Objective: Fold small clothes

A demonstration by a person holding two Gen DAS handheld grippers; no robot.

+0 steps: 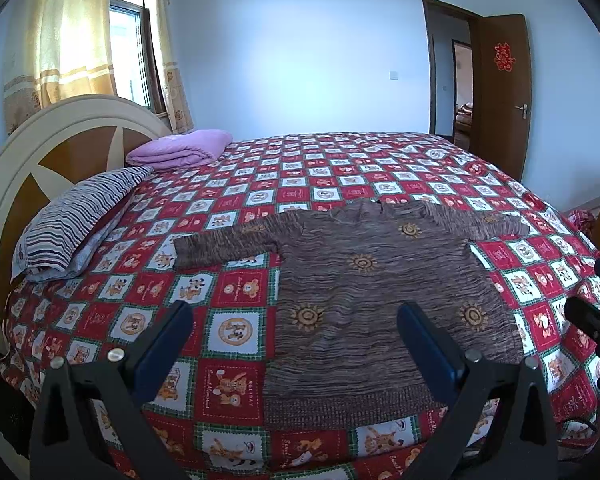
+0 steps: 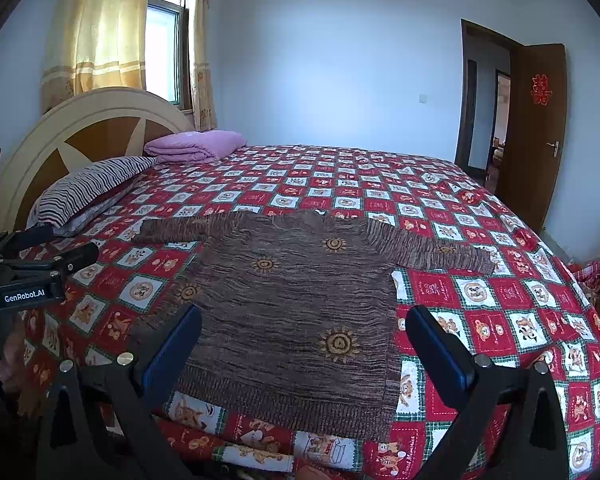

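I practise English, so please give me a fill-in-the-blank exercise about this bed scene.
1. The brown sweater lies ___ on the bed cover.
2. Both the left gripper and the right gripper are ___.
3. The folded blanket is ___ in colour.

Missing words: flat; open; purple

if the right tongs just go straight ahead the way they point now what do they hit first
Most likely the brown sweater, lying flat on the patterned bedspread. The right tongs are open and aimed over its lower body, near the hem. Depth is unclear in the fisheye view.
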